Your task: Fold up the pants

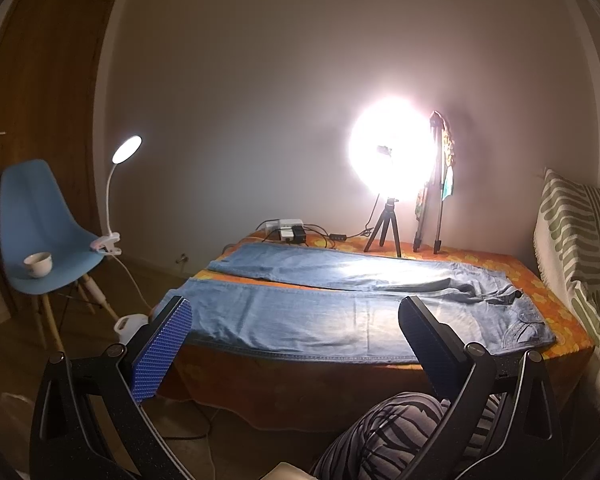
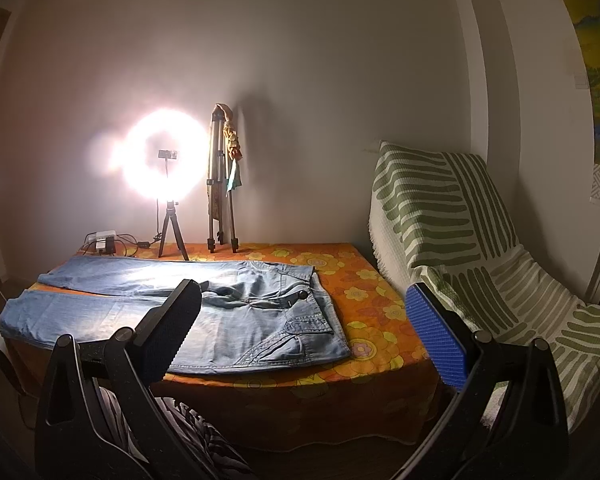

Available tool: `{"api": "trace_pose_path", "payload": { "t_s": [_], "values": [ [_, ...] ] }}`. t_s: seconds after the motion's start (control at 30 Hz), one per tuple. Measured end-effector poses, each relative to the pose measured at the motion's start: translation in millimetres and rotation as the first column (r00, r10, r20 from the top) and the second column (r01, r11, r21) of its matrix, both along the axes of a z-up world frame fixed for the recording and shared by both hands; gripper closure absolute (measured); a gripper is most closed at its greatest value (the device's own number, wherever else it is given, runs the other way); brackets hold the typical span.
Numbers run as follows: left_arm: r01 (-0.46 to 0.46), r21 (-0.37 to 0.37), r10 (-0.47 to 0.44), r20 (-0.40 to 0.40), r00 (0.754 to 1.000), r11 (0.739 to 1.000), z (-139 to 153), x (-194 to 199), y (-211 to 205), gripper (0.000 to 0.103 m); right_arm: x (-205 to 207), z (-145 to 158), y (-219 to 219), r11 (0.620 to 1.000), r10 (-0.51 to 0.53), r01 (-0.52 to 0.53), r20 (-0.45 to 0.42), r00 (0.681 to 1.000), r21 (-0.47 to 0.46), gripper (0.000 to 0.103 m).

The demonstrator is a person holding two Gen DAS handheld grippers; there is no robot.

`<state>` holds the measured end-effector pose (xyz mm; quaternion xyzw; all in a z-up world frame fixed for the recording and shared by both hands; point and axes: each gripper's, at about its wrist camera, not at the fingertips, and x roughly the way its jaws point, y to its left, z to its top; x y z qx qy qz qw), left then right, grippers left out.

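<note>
Blue jeans (image 1: 332, 304) (image 2: 204, 308) lie flat and spread out on a table covered with an orange flowered cloth (image 1: 548, 292) (image 2: 364, 292). The waist points right and both legs run left, slightly apart. My left gripper (image 1: 296, 320) is open, held in the air in front of the table's near edge, facing the near leg. My right gripper (image 2: 304, 308) is open too, held before the near edge at the waist end. Neither touches the denim. A person's striped knee (image 1: 400, 432) shows below the left gripper.
A lit ring light on a small tripod (image 1: 392, 148) (image 2: 168, 156), a folded tripod (image 2: 220, 184) and a power strip with cables (image 1: 288, 232) stand at the table's back. A blue chair (image 1: 40, 224) with a cup and clip lamp is left. A striped-throw armchair (image 2: 480, 248) is right.
</note>
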<state>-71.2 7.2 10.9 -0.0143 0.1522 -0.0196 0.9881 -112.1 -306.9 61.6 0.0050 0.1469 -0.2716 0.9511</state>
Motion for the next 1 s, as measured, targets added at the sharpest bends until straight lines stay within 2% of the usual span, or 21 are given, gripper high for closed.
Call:
{"api": "trace_pose_path", "payload": {
  "t_s": [0.33, 0.53, 0.67, 0.83, 1.0],
  "values": [
    [-0.048, 0.002, 0.048, -0.034, 0.998, 0.999, -8, 21, 14, 0.0, 14, -11, -5, 0.999, 0.03, -0.03, -0.007, 1.0, 0.03, 0.0],
    [-0.095, -0.01, 0.095, -0.046, 0.994, 0.995, -13, 36, 34, 0.0, 32, -17, -17, 0.995, 0.089, -0.089, -0.007, 0.996, 0.046, 0.0],
    [-0.142, -0.014, 0.14, -0.084, 0.987, 0.99, -21, 51, 56, 0.001, 43, -22, -22, 0.99, 0.13, -0.129, -0.012, 0.991, 0.047, 0.0],
    [-0.179, -0.022, 0.175, -0.123, 0.977, 0.984, -32, 71, 80, 0.01, 61, -25, -31, 0.99, 0.134, -0.133, -0.019, 0.991, 0.047, 0.0],
    [-0.181, -0.04, 0.173, -0.155, 0.973, 0.983, -35, 95, 99, 0.017, 76, -19, -33, 0.984, 0.179, -0.179, -0.001, 0.984, 0.005, 0.0]
  ]
}}
